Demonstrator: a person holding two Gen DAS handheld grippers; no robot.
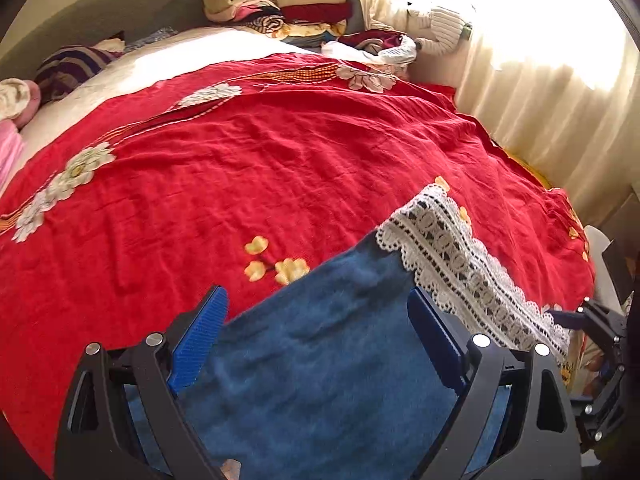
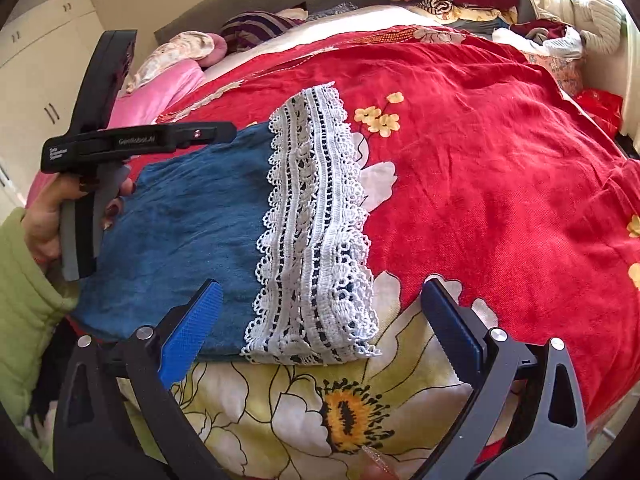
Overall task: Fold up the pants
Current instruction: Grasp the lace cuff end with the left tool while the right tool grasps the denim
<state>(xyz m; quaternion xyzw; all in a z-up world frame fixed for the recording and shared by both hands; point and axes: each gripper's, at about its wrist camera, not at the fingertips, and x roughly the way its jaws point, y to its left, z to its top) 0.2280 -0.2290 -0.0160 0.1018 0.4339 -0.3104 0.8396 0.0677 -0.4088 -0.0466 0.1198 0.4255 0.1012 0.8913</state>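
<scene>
A: Left gripper (image 1: 318, 334) — status?

B: Spread wide, nothing pinched. It hangs over the blue part of the pants (image 1: 320, 360), fabric showing btwn the two fingers; contact w/ the cloth can't be told from either view.

A: Right gripper (image 2: 320, 320)?

B: Also spread wide, empty. One finger (image 2: 192, 332) sits over the blue edge of the pants, the other (image 2: 452, 328) is off the pants, over the flowered quilt (image 2: 320, 400). The lace hem (image 2: 316, 220) lies btwn them.

A: Why that stance?

B: Prob. lining up a pinch on the near hem corner, judging by the straddle. The person's hand (image 2: 52, 216), green sleeve (image 2: 24, 300) beside it, holds the left tool further up the pants from the hem, likely to pin or lift that end.

A: Where are the pants?

B: Flat on the red bedspread (image 2: 480, 160), near edge reaching the quilt. Look already doubled, lace ends stacked, so another fold seems due. Clothes pile (image 1: 280, 0) is well away from the pants, at the bed's far end.
</scene>
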